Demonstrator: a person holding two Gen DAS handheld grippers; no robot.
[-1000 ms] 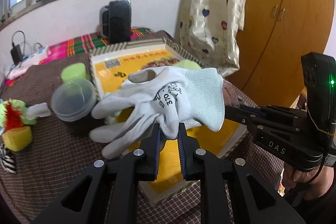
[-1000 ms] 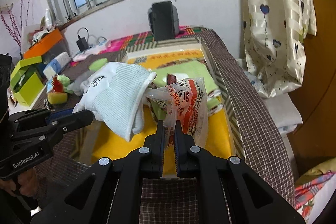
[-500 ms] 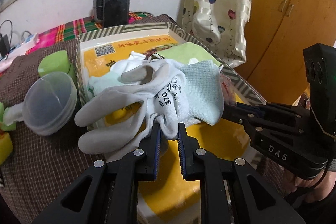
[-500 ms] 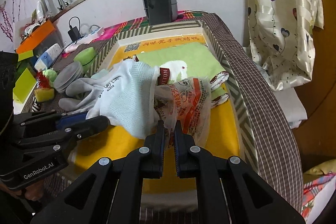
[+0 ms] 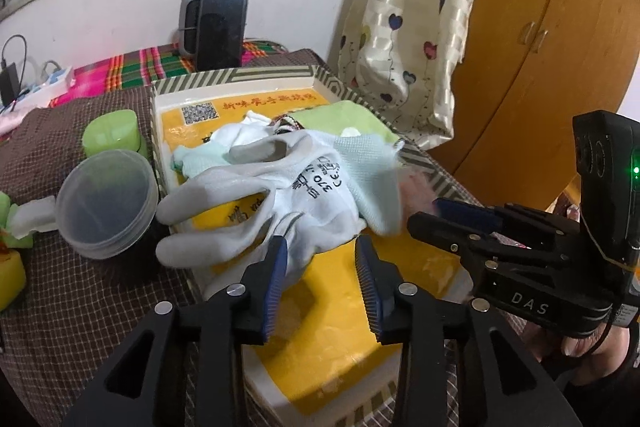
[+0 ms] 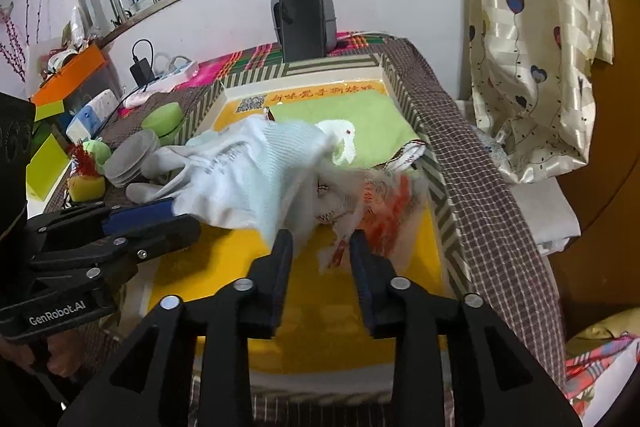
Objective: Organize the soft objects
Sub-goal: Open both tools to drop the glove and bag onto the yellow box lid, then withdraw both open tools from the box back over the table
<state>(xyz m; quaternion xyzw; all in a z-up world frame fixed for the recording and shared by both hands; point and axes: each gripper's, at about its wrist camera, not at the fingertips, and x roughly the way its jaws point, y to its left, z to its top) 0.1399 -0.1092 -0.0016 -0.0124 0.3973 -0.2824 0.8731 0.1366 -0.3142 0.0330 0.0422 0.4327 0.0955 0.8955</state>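
Note:
A white work glove (image 5: 308, 195) with grey fingertips lies on the yellow tray (image 5: 232, 77), partly over its left rim. My left gripper (image 5: 320, 247) sits just behind the glove's palm. Its jaws are opening and the pads stand clear of the fabric. In the right wrist view the glove (image 6: 248, 171) lies beside a clear plastic bag (image 6: 380, 211) with red print, blurred as it drops. My right gripper (image 6: 320, 241) is opening, with the bag's lower corner loose between its fingers. A green towel (image 6: 372, 119) lies at the far end of the tray (image 6: 436, 179).
Left of the tray stand a clear round container (image 5: 106, 203), a green box (image 5: 112, 131) and a yellow sponge toy (image 6: 86, 183). A black phone on a stand (image 5: 220, 23) is at the back. A curtain (image 5: 400, 27) and a wooden wardrobe (image 5: 540, 47) are on the right.
Both grippers' jaws have come apart. The glove and the plastic bag have been let go and have sunk onto the tray. The left gripper has moved closer to the tray.

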